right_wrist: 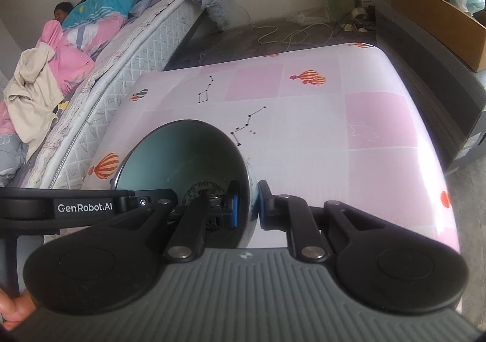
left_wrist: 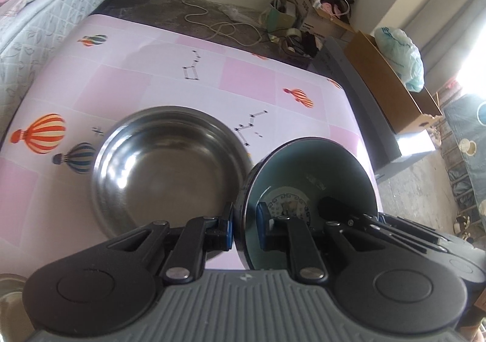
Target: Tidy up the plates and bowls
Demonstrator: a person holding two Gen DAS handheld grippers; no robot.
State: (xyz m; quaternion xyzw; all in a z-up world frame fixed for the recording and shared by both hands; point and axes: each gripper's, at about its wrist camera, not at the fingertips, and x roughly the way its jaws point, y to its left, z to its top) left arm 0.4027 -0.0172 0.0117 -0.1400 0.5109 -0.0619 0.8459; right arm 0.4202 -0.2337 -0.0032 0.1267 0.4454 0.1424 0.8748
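On the pink balloon-print surface (left_wrist: 182, 80), a steel bowl (left_wrist: 170, 171) sits at left. Just right of it, my left gripper (left_wrist: 245, 220) pinches the near rim of a teal bowl (left_wrist: 313, 177), tilted and held above the surface, while my right gripper (right_wrist: 247, 205) clamps the same bowl's right wall.
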